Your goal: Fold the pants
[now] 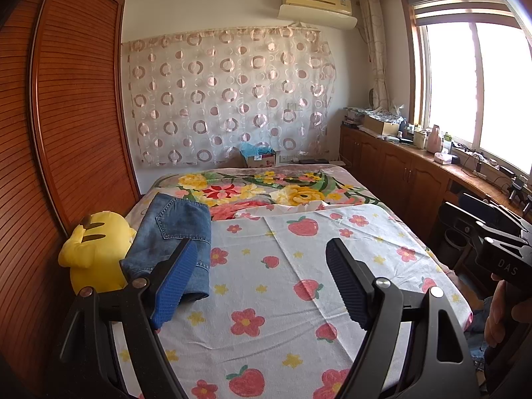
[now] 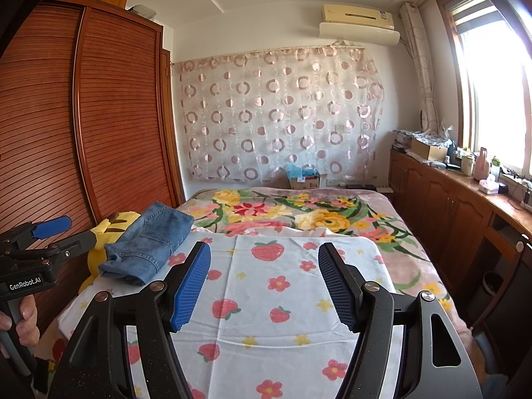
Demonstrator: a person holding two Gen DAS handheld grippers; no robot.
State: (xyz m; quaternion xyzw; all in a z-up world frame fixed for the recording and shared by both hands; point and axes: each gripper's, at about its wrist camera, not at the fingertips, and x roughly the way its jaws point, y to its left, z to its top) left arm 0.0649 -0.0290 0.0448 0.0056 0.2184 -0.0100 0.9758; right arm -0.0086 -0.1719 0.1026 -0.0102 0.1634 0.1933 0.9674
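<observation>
A big bed [image 1: 332,179] fills the middle of the room, with a flowery blanket [image 1: 266,193] and a white strawberry sheet [image 1: 266,299] on top. A tall brown wooden wardrobe [image 1: 66,116] stands along the left side. On the far white wall hangs a thin curtain [image 1: 226,96] with pink rings, and an air conditioner [image 1: 316,0] sits above it. On the right, bright sun comes in through a big window [image 1: 472,83]. Low brown cabinets [image 1: 399,173] run under it, with boxes and bottles on top.
</observation>
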